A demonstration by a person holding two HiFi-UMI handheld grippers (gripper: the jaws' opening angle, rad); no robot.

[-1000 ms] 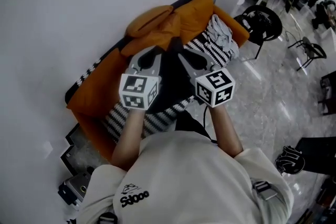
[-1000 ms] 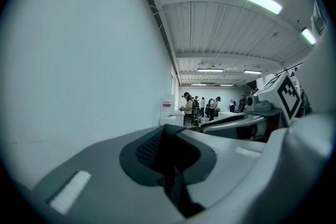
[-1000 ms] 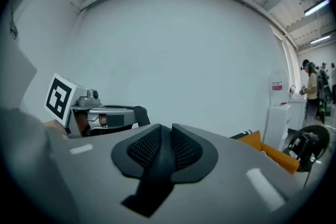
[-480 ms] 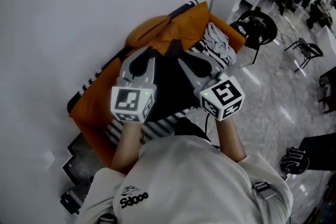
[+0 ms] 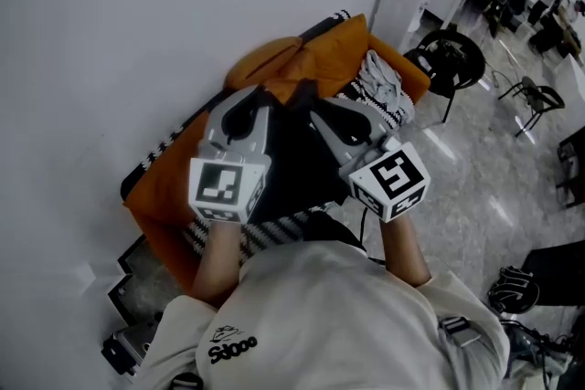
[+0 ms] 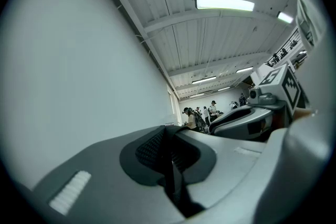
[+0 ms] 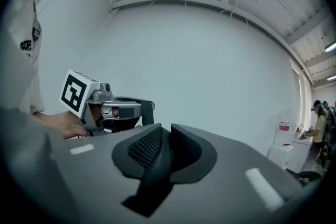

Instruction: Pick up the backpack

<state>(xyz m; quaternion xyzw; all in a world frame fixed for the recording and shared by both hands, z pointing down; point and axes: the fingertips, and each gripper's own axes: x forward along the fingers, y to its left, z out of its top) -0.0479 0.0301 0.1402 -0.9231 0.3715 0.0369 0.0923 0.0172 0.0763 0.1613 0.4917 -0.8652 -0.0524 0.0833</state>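
Both claws have risen; the left claw (image 6: 170, 145) is clenched on a thin strap (image 6: 174, 182); the right claw (image 7: 163, 144) grasps a mesh strap (image 7: 153, 178); the backpack (image 5: 294, 155) is probably lifting off the orange couch (image 5: 174, 162).

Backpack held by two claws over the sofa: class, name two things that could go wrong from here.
1. The black backpack seems to hang only by its straps: the left claw pinches a thin strap, the right claw a mesh strap. Either could slip out.
2. It is close above the orange sofa and striped cover, so it may snag or drag them.
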